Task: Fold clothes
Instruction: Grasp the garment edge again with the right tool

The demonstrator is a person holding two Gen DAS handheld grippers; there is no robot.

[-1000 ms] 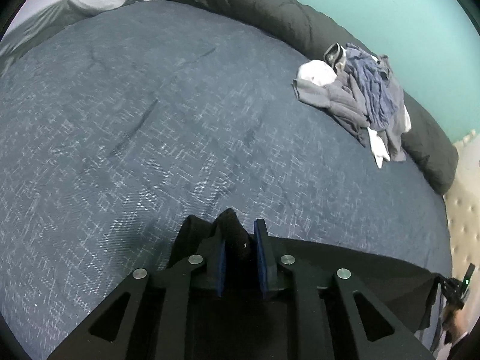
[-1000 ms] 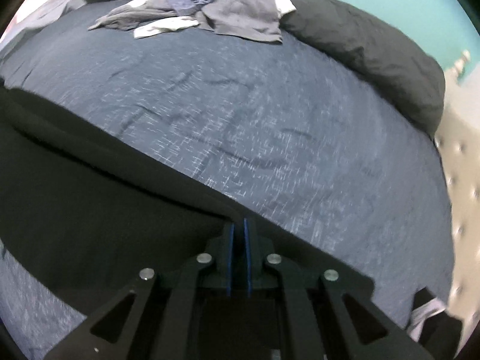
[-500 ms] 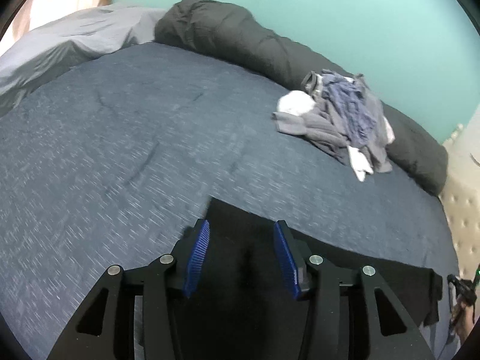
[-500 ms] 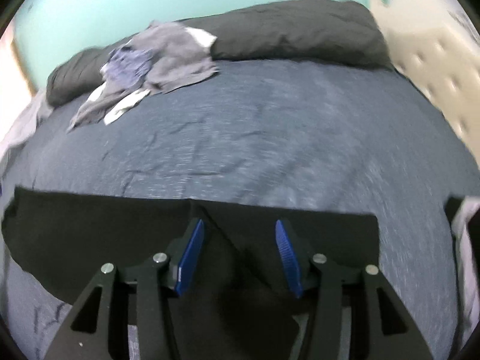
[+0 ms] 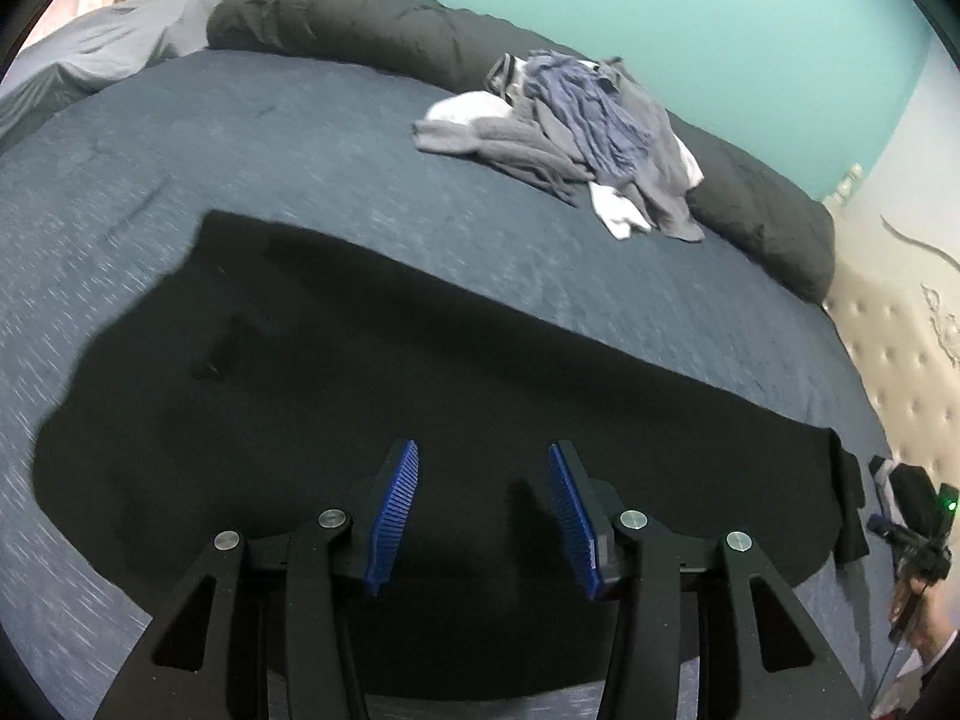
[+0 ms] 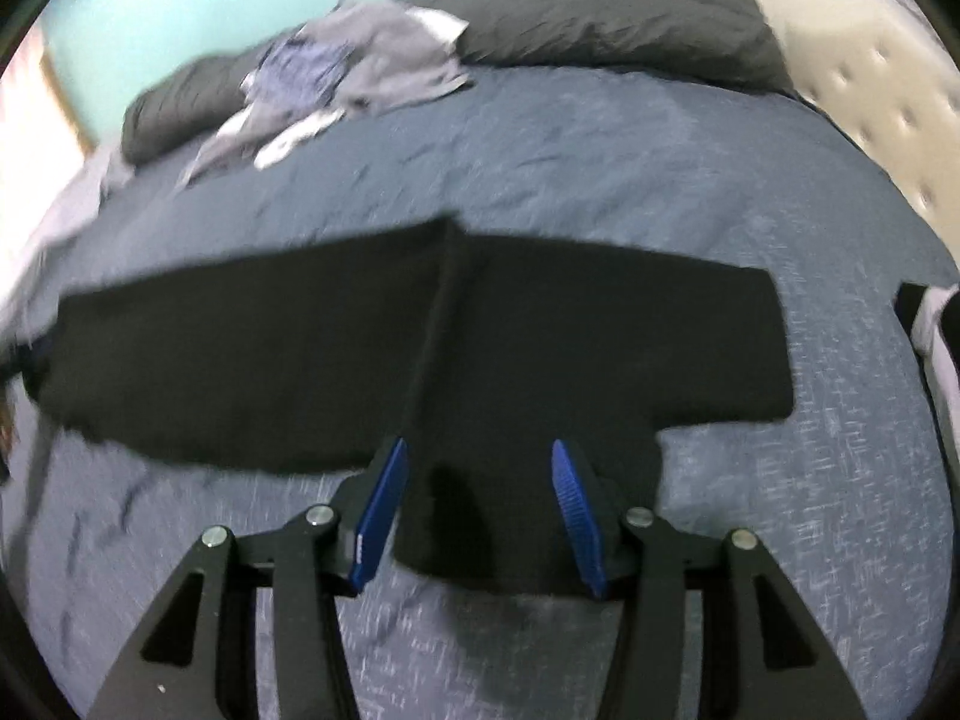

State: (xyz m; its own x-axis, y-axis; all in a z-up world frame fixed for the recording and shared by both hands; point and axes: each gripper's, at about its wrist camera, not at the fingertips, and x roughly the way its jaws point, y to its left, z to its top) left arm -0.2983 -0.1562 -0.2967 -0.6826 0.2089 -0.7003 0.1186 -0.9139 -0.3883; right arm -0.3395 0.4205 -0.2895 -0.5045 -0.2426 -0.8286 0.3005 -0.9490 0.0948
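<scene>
1. Bed (image 5: 420,252) w/ dark blue flecked cover – the landmark; everything below is placed relative to it. It fills most of both views.

2. Dark grey duvet roll (image 5: 372,18) – along the bed's far edge, against the teal wall (image 5: 690,6).

3. Cream tufted headboard (image 5: 900,360) – at the bed's right end in your left wrist view.

4. Black garment (image 5: 360,396) – the item you're folding. Lies flat on the bed's near half, spread wide, w/ a narrower flap running toward you under the right gripper. In the right wrist view a straight crease or seam runs from its far edge down toward your gripper; can't tell which. Type of garment unclear, views blurred.

5. Pile of unfolded clothes (image 5: 576,132) – grey, blue-grey & white pieces, on the bed's far side, leaning on the duvet roll, well apart from the black garment.

6. Left gripper (image 5: 483,516) – above the garment's near part, blue pads (image 5: 393,516) spread wide, gripping nothing.

7. Right gripper (image 6: 474,516) – above the garment's near flap, pads likewise spread apart, nothing between them but cloth lying below.

8. Your hand (image 5: 906,594) on the other tool's handle – just off the bed's right near corner, seen at the left view's edge.
</scene>
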